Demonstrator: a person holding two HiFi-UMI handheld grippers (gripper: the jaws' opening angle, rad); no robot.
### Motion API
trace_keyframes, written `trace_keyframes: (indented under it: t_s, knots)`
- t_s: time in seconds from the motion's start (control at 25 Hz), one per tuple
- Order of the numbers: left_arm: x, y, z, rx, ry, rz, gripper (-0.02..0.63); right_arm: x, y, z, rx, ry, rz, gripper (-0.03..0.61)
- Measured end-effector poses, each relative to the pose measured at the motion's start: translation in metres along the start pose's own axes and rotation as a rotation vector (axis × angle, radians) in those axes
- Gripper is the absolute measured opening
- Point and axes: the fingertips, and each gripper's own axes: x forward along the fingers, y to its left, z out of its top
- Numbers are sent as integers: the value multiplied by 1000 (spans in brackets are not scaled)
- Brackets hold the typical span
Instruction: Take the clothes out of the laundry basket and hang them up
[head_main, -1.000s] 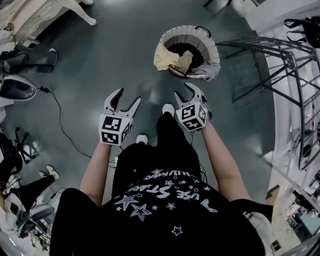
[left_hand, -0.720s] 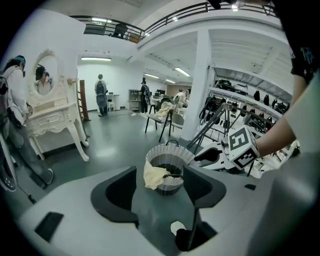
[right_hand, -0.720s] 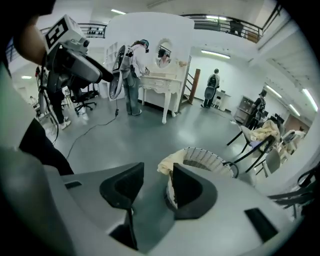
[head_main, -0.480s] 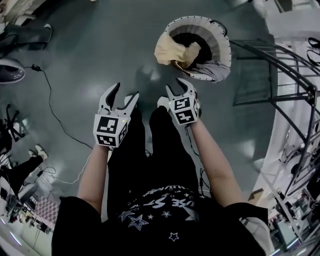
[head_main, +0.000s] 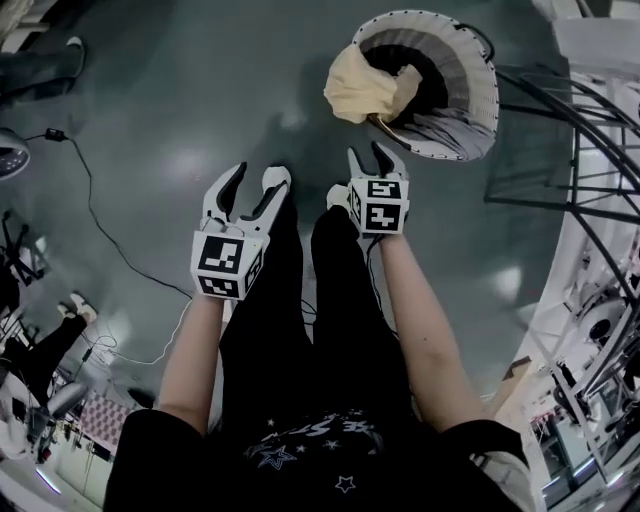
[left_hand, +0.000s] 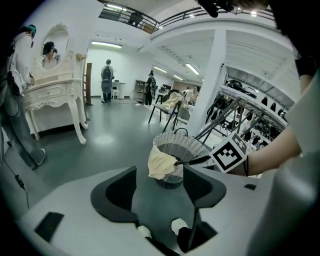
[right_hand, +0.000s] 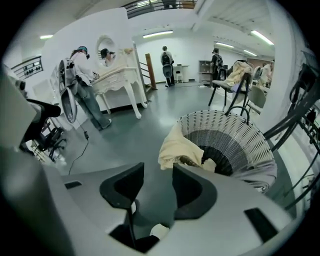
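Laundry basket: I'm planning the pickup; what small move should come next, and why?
Probably carry the right gripper forward to the yellow cloth draped over the laundry basket rim: the gripper's jaws, lately narrowing, stand apart and empty, short of the cloth.

This is a big open hall dressed up like a home, more a studio than a house. A white carved dressing table (left_hand: 50, 95) with an oval mirror (left_hand: 55, 42) stands on a bare grey floor (head_main: 200, 90) under ceiling strip lights (left_hand: 106, 44). A cable (head_main: 96, 215) trails across the floor, people (left_hand: 107, 80) stand far back, and metal clothes racks (head_main: 590, 150) line one side.
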Motion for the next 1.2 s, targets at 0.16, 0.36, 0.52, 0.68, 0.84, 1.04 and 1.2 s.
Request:
trace_keyframes:
  t_s: [0.16,0.36,0.52,0.68,0.84,1.04,1.2]
  knots:
    - [26,17,-19,7,36,-48,298,38,-5,-3,54,3,-38,193]
    - [56,34,-39,25,82,-96,298,77,-19,-14,150,13,-93,196]
    - [70,42,-46,38,110,-129,298,96,-37,-23,223,5,-179,196]
    - [78,45,-51,55,131,-152,298,110,-45,-23,216,-18,-216,196]
    - [82,48,-59,48,156,-169,298,126,-42,-24,171,-1,-218,176]
    - [84,49,-63,50,172,-181,298,119,-37,-21,162,-8,-231,64]
    - [81,49,-55,63,175,-190,298,95,-25,-17,263,-1,-221,55]
